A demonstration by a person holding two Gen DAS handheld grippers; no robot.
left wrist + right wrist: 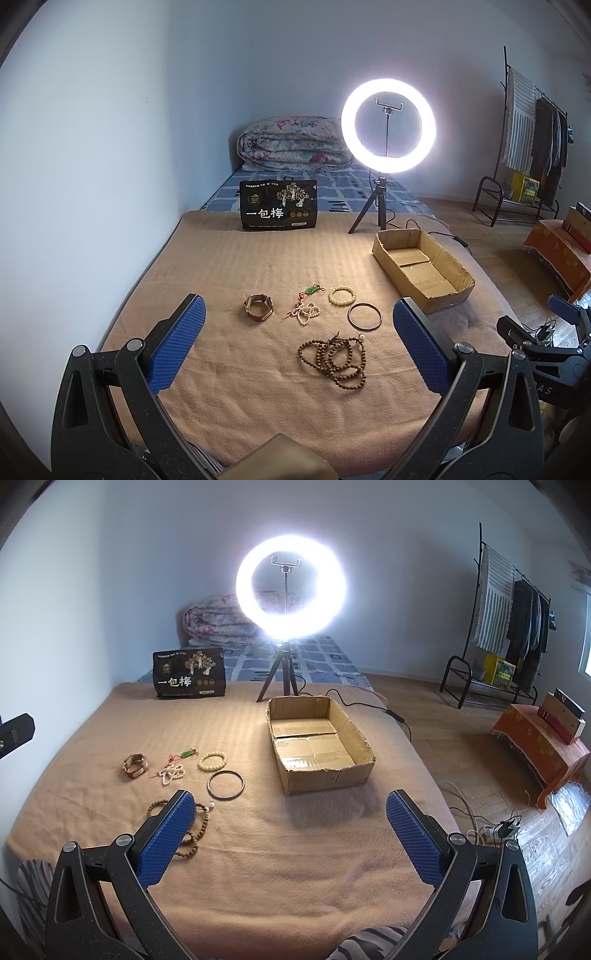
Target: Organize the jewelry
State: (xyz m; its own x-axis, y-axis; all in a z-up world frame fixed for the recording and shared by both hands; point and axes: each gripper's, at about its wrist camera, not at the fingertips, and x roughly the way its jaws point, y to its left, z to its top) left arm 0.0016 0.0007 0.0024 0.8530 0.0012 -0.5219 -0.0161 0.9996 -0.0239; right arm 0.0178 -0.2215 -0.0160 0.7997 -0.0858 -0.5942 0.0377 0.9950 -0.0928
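Note:
Several pieces of jewelry lie on a tan blanket: a brown watch, a white bead string with a green pendant, a pale bead bracelet, a dark bangle and a long brown bead necklace. An empty open cardboard box sits to their right. My left gripper is open and empty, above the near jewelry. My right gripper is open and empty, in front of the box; its left finger hides part of the brown necklace.
A lit ring light on a tripod stands behind the box, its cable running right. A black snack bag stands at the blanket's far edge. A folded quilt lies beyond. A clothes rack and orange table stand right.

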